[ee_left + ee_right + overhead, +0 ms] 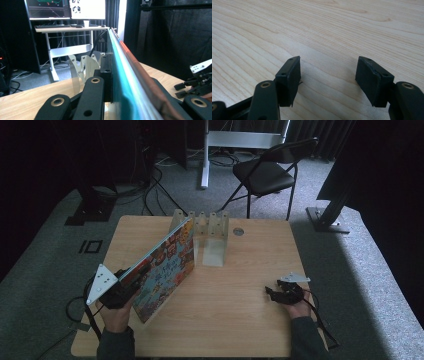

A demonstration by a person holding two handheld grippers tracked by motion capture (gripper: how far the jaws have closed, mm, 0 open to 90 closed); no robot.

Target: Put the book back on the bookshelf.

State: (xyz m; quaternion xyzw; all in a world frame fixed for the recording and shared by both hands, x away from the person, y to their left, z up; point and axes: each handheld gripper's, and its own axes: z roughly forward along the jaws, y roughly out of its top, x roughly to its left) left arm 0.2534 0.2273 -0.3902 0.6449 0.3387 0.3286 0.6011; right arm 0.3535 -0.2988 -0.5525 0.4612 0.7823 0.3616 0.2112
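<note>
Picture book (167, 270), thin, flat, hardback w/ glossy multicolour cartoon cover, sits clamped in the left gripper (131, 281), tilted on edge above the pale wood-grain table (240, 310). Grip pt: near lower-left corner of the cover; jaws closed tight on the board, pads pressing both faces. Long axis runs away from the left fingers, up and fwd toward the clear acrylic slotted rack (207, 227) at the far side of the table; the book's far top corner is just beside the rack's left dividers. In the left gripper view the book edge (125, 75) shows teal and reddish-brown, running straight out between the jaws, w/ the rack's curved translucent dividers (82, 67) beyond and left of it. Critical relation: rack slots lie ahead of the left fingers along the book axis, so the left hand is the nearer and the working one. Likely next move, as judged: align the book upright w/ a slot, then feed in. Right gripper (280, 292) rests low on the table, well apart to the right of the book, jaws part open, nothing between the matte black rubbery pads (289, 77).
</note>
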